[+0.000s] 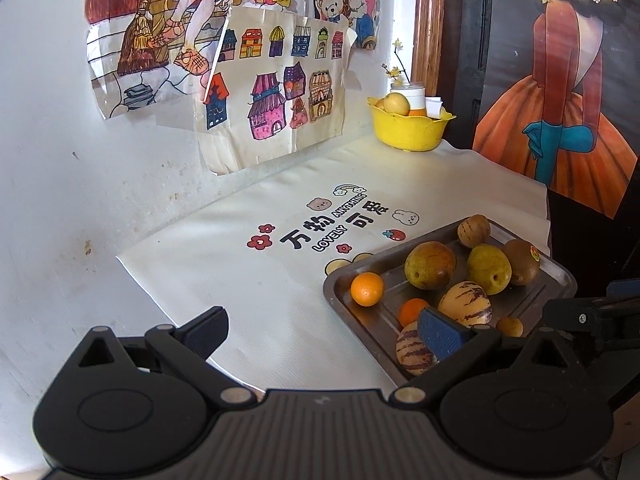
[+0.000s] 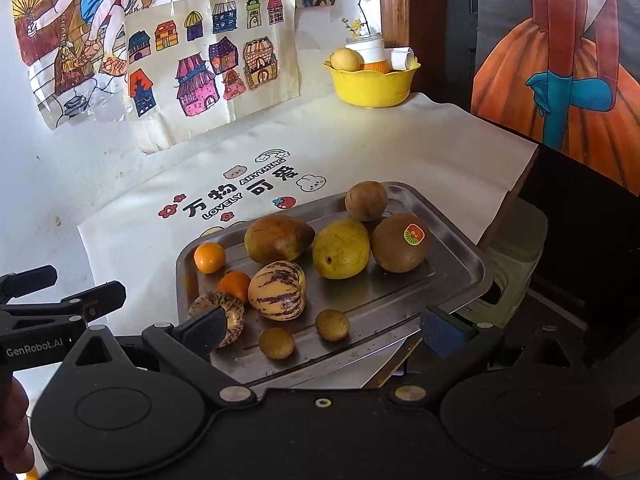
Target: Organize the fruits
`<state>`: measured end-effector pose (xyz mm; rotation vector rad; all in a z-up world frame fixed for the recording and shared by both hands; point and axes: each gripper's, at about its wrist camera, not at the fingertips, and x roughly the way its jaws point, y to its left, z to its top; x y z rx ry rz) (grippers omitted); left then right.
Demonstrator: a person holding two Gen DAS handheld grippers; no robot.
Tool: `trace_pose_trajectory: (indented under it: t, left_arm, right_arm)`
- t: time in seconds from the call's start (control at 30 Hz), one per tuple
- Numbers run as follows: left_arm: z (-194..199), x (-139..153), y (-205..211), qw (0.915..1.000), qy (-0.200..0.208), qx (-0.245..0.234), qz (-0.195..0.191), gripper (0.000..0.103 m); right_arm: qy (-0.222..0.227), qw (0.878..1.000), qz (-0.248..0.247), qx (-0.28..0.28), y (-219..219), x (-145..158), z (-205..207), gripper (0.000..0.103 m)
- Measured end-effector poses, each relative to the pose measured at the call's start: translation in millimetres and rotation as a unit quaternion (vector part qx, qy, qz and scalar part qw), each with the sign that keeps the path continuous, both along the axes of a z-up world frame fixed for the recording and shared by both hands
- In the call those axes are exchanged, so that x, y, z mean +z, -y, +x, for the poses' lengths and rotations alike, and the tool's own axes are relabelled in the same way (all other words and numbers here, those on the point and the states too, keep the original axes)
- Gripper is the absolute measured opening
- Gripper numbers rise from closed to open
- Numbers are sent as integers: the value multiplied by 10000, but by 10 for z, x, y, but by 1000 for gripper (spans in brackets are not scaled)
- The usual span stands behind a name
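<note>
Mat (image 2: 360,152) printed "LOVELY ANYTHING", left gripper (image 2: 52,292) marked "GenRobot.AI", stickered kiwi (image 2: 400,244)

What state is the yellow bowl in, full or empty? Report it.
Partly filled: the yellow bowl holds a yellow fruit and some containers; its bottom is hidden.

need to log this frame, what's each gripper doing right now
left gripper: open, holding nothing
right gripper: open, holding nothing
</note>
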<state>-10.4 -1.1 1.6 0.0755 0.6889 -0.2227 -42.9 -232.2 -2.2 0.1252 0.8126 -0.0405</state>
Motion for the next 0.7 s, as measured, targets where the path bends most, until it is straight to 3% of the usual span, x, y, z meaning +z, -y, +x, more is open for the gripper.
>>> trace_pose_trajectory:
  t: [0.7]
  left_arm:
    - [-9, -20, 14, 10000, -2, -25, -35, 103]
  right_arm:
    - [-3, 10000, -12, -14, -3, -5, 9, 103]
